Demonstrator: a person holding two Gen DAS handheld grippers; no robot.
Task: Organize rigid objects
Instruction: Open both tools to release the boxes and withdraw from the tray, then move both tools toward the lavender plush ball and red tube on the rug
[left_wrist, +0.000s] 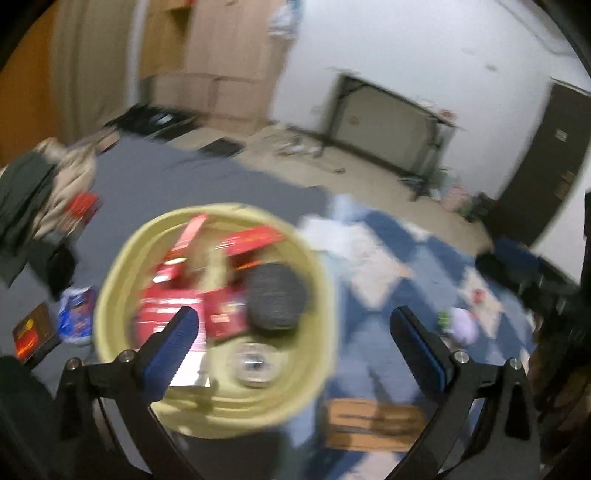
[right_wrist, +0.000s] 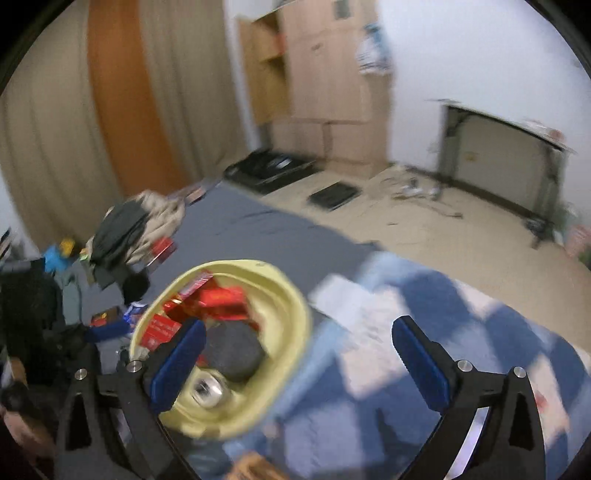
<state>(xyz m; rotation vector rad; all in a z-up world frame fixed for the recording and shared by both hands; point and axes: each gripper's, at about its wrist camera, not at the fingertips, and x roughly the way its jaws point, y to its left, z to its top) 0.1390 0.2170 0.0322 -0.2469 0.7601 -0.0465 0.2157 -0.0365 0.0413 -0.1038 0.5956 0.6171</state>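
Note:
A round pale-yellow basket (left_wrist: 325, 295) sits on the bed and holds several red boxes (left_wrist: 173, 306), a dark grey round object (left_wrist: 275, 295) and a clear glass jar (left_wrist: 253, 363). My left gripper (left_wrist: 295, 332) is open and empty above the basket's right side. The basket also shows in the right wrist view (right_wrist: 291, 350), with red boxes (right_wrist: 218, 301), the grey object (right_wrist: 232, 349) and the jar (right_wrist: 207, 387) inside. My right gripper (right_wrist: 299, 341) is open and empty, just right of the basket. Both views are blurred.
A blue and white checked blanket (left_wrist: 388, 280) lies right of the basket, with a brown box (left_wrist: 373, 424) and a small pale purple thing (left_wrist: 463, 326) on it. A pile of clothes (left_wrist: 40, 192), a blue packet (left_wrist: 75, 317) and a dark box (left_wrist: 33, 332) lie on the grey sheet at left.

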